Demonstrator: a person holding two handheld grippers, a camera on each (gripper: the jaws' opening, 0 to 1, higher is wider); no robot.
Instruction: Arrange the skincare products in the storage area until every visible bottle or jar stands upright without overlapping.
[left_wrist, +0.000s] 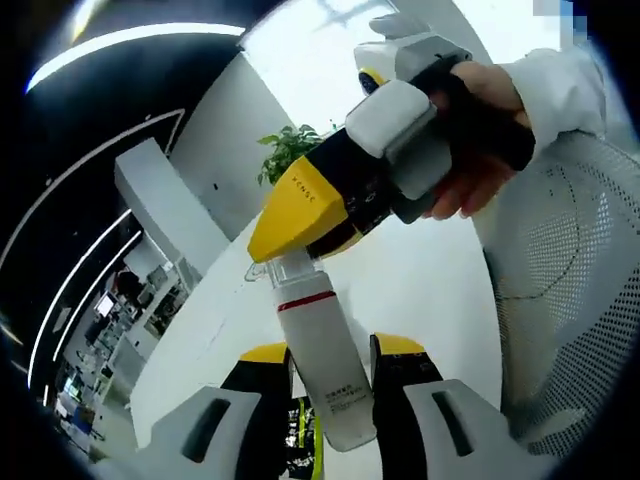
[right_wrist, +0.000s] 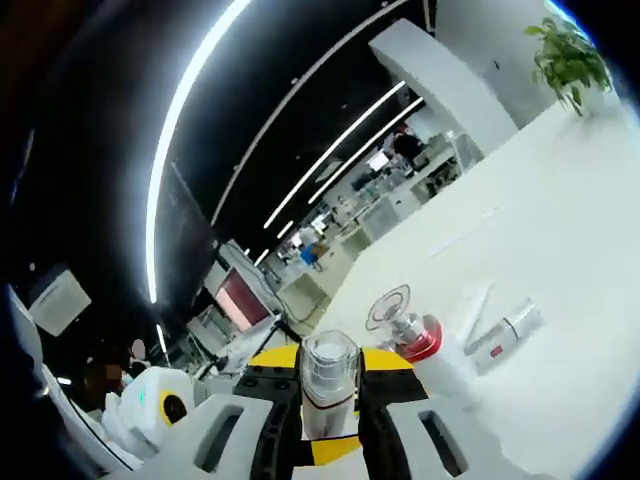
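While both grippers are crowded onto one white bottle (left_wrist: 322, 350), this looks like the kind of spot where things slip. In the left gripper view the left gripper (left_wrist: 335, 365) has its jaws closed on the bottle's lower body, bottle pointing away from the camera with its red band and clear cap end up top. The right gripper (left_wrist: 300, 205) comes in from the upper right, held by a gloved hand (left_wrist: 480, 130), its yellow jaw tip sitting right over the cap end — whether it's actually pinching the cap there, I can't tell.

In the right gripper view, the right gripper (right_wrist: 330, 385) has a clear-capped bottle top standing between its jaws, which look narrow around it. Just beside it on the white table (right_wrist: 560, 200) stands a red-collared bottle (right_wrist: 415, 345) with a clear top, and a small white tube (right_wrist: 505, 330) lies flat a bit farther out — that one still needs standing up, I'd guess.

Risks as I see them: two grips on one bottle means any twist or mismatch between the hands could pop the cap or wrench it loose. And setting it down close to the red-collared bottle could knock that over.
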